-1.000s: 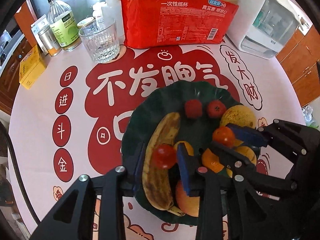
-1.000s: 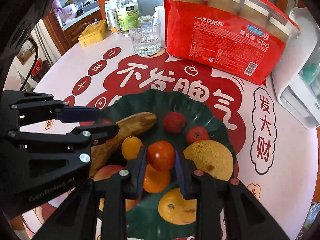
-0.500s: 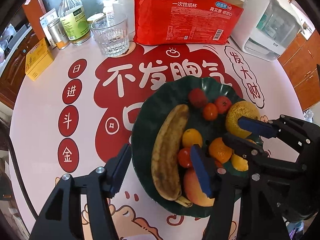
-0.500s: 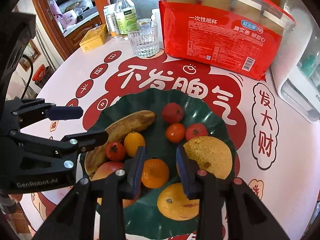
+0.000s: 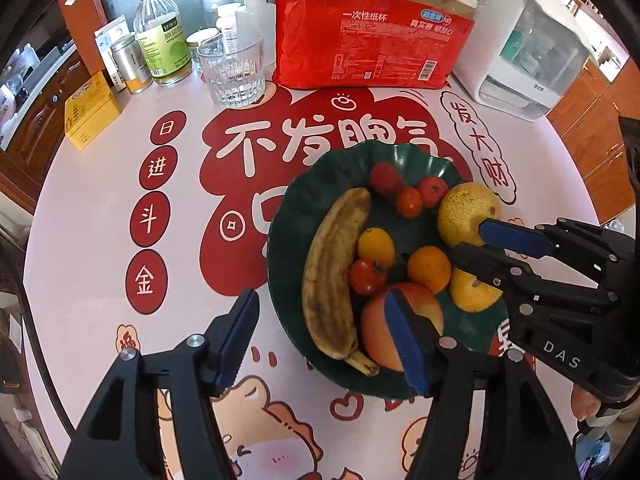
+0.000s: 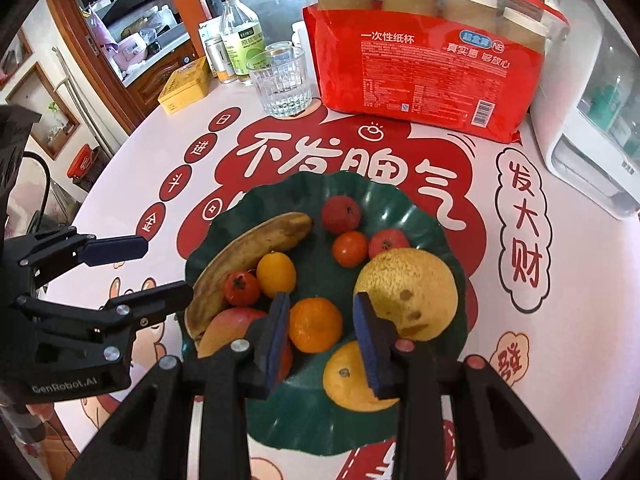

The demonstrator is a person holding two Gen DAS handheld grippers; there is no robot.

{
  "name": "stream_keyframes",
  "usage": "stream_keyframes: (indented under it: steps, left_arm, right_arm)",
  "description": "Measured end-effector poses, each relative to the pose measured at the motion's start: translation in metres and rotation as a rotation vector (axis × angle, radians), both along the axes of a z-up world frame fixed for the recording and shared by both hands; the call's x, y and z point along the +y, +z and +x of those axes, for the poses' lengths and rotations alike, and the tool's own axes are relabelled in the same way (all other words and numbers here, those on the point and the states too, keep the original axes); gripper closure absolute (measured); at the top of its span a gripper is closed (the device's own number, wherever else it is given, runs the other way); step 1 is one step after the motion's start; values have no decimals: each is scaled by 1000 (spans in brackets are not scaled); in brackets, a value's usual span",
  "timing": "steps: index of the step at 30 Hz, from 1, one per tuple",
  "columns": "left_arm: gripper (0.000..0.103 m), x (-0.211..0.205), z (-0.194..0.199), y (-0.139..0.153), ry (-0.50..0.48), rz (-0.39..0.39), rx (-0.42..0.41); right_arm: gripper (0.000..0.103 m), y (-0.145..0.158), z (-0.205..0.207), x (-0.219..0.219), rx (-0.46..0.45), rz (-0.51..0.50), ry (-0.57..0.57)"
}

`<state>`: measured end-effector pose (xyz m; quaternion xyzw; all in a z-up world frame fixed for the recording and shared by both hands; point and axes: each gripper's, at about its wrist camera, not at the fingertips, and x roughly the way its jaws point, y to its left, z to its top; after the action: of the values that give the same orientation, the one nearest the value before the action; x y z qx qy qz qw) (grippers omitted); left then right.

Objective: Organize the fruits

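A dark green plate (image 5: 304,208) (image 6: 400,208) holds a browned banana (image 5: 332,272), a small tomato (image 5: 366,276) beside it, a mandarin (image 6: 316,324), a pale melon (image 6: 408,292), an orange (image 6: 352,376), a peach (image 5: 380,328) and red fruits (image 5: 409,202) at the far side. My left gripper (image 5: 324,340) hangs over the plate's near left rim, its jaws opening and holding nothing. Above the mandarin my right gripper (image 6: 322,336) stands slightly open, its pads clear of the fruit. Each gripper also shows in the other's view, the left gripper (image 6: 166,270) and the right gripper (image 5: 470,238).
At the back of the round printed table stand a glass tumbler (image 5: 232,72), a red pack of paper cups (image 5: 372,48), a bottle (image 5: 162,44) with small jars, and a yellow box (image 5: 90,114). A white appliance (image 5: 524,40) sits back right.
Both grippers let go of their small tomatoes onto the plate. The left jaws spread wide and drew back toward the near rim. The right jaws parted a little.
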<state>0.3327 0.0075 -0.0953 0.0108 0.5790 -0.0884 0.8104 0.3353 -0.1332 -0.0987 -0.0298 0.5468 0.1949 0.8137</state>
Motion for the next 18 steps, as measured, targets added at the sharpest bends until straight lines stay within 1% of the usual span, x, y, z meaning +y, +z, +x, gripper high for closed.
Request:
stream_keyframes:
  steps: [4, 6, 8, 10, 11, 13, 18]
  left_arm:
    - [30, -1, -13, 13, -2, 3, -25]
    - [27, -1, -18, 17, -1, 5, -34]
    - [24, -2, -26, 24, -1, 5, -45]
    - [21, -2, -33, 29, 0, 3, -53]
    - [17, -2, -38, 32, -3, -1, -55]
    - [14, -2, -45, 35, -4, -6, -59]
    - [10, -1, -70, 44, -1, -14, -76]
  right_arm:
    - [68, 8, -8, -2, 7, 12, -10]
    - [62, 12, -13, -4, 11, 21, -20]
    - [59, 16, -19, -6, 10, 27, -29]
    - [57, 21, -25, -7, 8, 32, -37]
    - [55, 23, -27, -8, 8, 34, -40]
    - [54, 27, -34, -9, 8, 40, -46]
    - [50, 33, -57, -12, 9, 55, -66]
